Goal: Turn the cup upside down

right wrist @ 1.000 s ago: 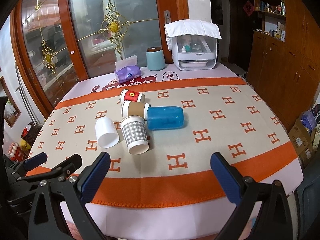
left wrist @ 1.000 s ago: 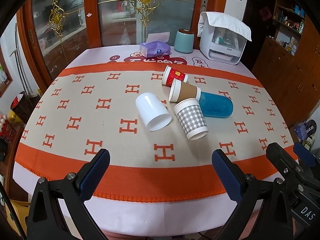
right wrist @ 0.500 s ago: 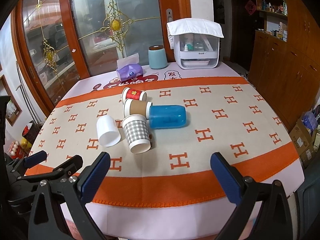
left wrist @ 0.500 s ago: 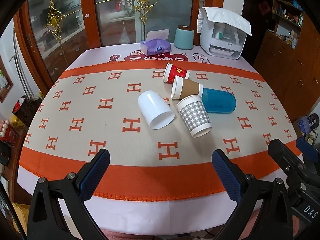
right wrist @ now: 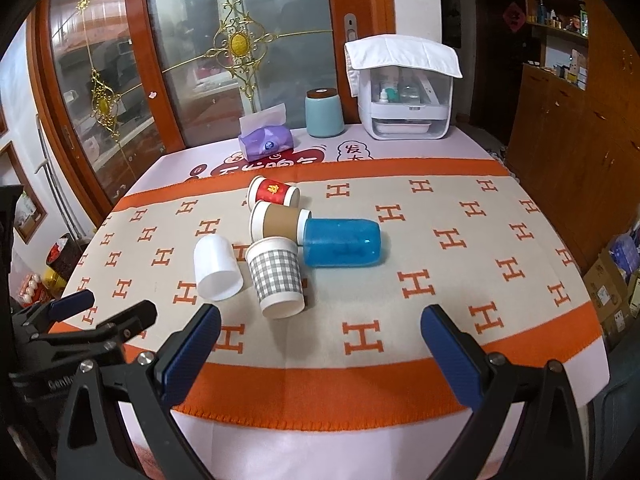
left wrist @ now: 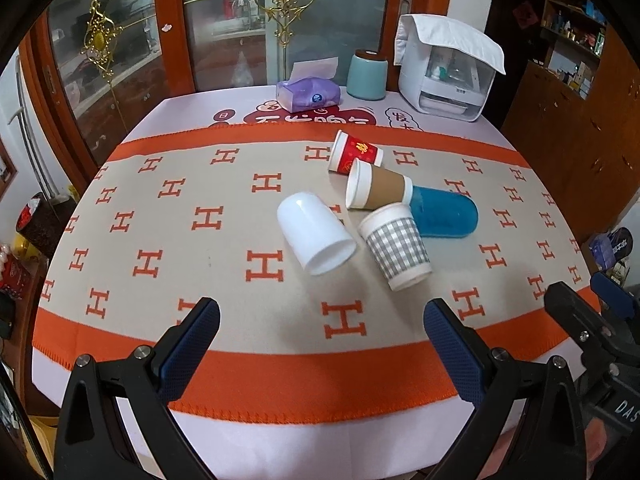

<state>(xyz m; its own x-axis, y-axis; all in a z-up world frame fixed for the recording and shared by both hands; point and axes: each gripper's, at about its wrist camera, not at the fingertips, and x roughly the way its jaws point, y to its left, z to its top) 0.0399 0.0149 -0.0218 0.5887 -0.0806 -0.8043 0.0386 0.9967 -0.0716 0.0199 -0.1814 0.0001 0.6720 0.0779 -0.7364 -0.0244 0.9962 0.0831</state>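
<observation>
Several cups lie on their sides in a cluster on the table: a white cup [left wrist: 316, 236] [right wrist: 217, 269], a grey checked cup [left wrist: 396, 247] [right wrist: 277, 277], a brown paper cup [left wrist: 378, 190] [right wrist: 279, 221], a red cup [left wrist: 355, 153] [right wrist: 274, 193] and a blue translucent cup [left wrist: 444, 213] [right wrist: 341, 242]. My left gripper [left wrist: 320, 322] is open and empty, short of the white and checked cups. My right gripper [right wrist: 320, 326] is open and empty, short of the checked cup. Each gripper shows at the edge of the other's view.
An orange and beige H-patterned cloth [left wrist: 160, 240] covers the table. At the back stand a purple tissue pack [left wrist: 308, 94], a teal canister [left wrist: 367, 75] and a white appliance [left wrist: 444, 72]. Glass doors lie behind, wooden cabinets at the right.
Both grippers have moved forward toward the cups, which look larger and closer. The jaws stay open and the cups have not moved.
</observation>
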